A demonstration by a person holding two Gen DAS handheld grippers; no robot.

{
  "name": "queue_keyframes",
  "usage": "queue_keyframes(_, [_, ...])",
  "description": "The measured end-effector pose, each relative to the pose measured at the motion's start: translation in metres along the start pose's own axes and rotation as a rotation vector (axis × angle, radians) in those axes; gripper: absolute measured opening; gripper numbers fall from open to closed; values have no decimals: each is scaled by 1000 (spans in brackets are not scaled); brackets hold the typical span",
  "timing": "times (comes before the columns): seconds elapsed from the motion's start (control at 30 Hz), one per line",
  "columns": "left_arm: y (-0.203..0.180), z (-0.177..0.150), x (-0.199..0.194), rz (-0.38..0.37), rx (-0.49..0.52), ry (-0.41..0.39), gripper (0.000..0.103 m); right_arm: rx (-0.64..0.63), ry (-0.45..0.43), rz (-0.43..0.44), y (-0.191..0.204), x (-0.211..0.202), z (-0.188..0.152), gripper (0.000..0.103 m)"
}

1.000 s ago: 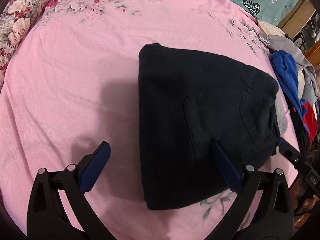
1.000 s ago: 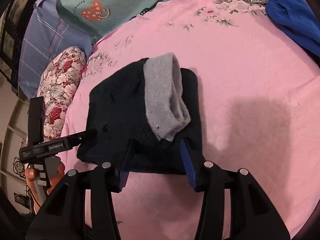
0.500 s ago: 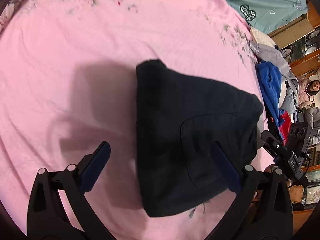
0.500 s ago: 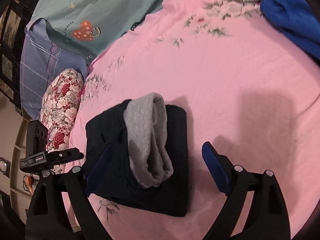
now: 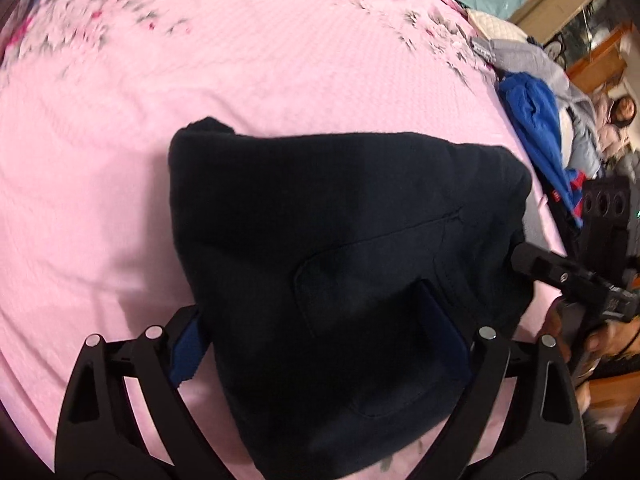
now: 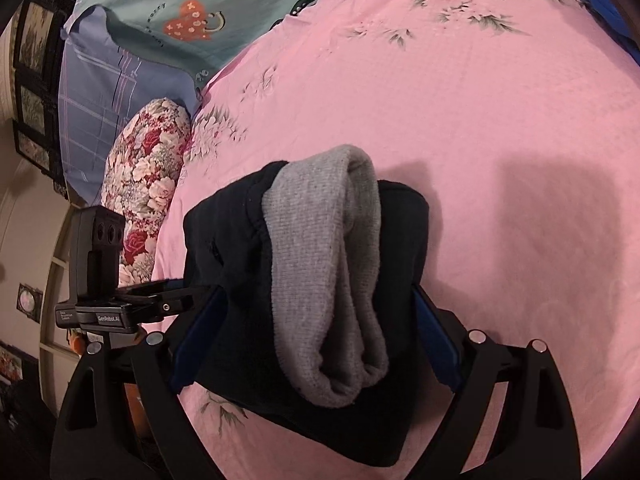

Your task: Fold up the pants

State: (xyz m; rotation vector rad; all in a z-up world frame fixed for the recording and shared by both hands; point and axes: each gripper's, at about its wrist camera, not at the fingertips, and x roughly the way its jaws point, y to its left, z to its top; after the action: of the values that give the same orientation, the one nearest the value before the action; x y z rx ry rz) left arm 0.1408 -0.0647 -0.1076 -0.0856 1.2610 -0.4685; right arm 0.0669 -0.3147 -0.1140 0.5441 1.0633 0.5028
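Observation:
The dark navy pants [image 5: 340, 264] lie folded into a thick bundle on the pink bedspread [image 5: 200, 60]. A back pocket faces up in the left wrist view. In the right wrist view the pants [image 6: 228, 264] show a grey lining [image 6: 332, 280] turned out on top. My left gripper [image 5: 316, 332] is open, its fingers straddling the near edge of the bundle. My right gripper [image 6: 316, 332] is open, its fingers either side of the bundle's end. Each gripper shows in the other's view: the right one [image 5: 560, 276], the left one [image 6: 132, 304].
A floral pillow [image 6: 148, 184] lies at the bed's left edge, with blue and teal bedding [image 6: 132, 40] behind it. A heap of blue and grey clothes [image 5: 536, 120] sits at the bed's right edge. A person [image 5: 616, 116] sits beyond it.
Both grippers have moved in closer to the folded pants; their fingers now straddle the bundle's edges. The right gripper closed to a narrower gap than half a second ago. The pants stay folded.

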Motion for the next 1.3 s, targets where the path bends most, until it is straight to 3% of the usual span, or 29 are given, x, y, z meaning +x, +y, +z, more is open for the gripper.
queue_keyframes(0.1, [-4, 0, -3, 14, -10, -16, 76, -15, -10, -26, 4, 4, 1, 90])
queue_keyframes(0.17, [-11, -3, -7, 64, -5, -36, 71, -46, -12, -97, 12, 7, -1, 70])
queue_keyframes(0.27, [-29, -9, -13, 149, 41, -73, 61, -86, -12, -173, 24, 8, -6, 53])
queue_keyframes(0.37, [-26, -9, -15, 142, 30, -77, 63, -94, -24, -193, 30, 5, -9, 50])
queue_keyframes(0.43, [-11, -6, -7, 95, -42, -49, 76, -87, -26, -188, 27, 5, -8, 52])
queue_keyframes(0.53, [0, -5, -4, 18, -84, -41, 85, -76, 1, -193, 19, 12, -6, 76])
queue_keyframes(0.57, [-2, -5, -4, 26, -77, -42, 86, -106, -1, -198, 23, 15, -7, 78])
queue_keyframes(0.7, [-10, -6, 1, 74, -32, -73, 87, -132, -25, -220, 31, 23, -7, 77])
queue_keyframes(0.73, [-11, -7, 0, 77, -31, -80, 86, -128, -22, -226, 31, 24, -5, 70])
queue_keyframes(0.87, [-14, -12, -6, 56, -28, -102, 67, -98, -13, -200, 28, 17, -4, 53])
queue_keyframes(1.0, [-17, -18, -30, 38, -39, -154, 45, -128, -39, -209, 39, 7, -8, 43])
queue_keyframes(1.13, [-4, -20, -62, -113, -102, -209, 44, -183, -82, -194, 62, -7, -4, 41])
queue_keyframes(1.2, [2, -19, -74, -132, -127, -244, 43, -226, -105, -177, 79, -15, 1, 41])
queue_keyframes(1.3, [4, -8, -100, -95, -125, -316, 42, -291, -137, -169, 103, -23, 10, 40])
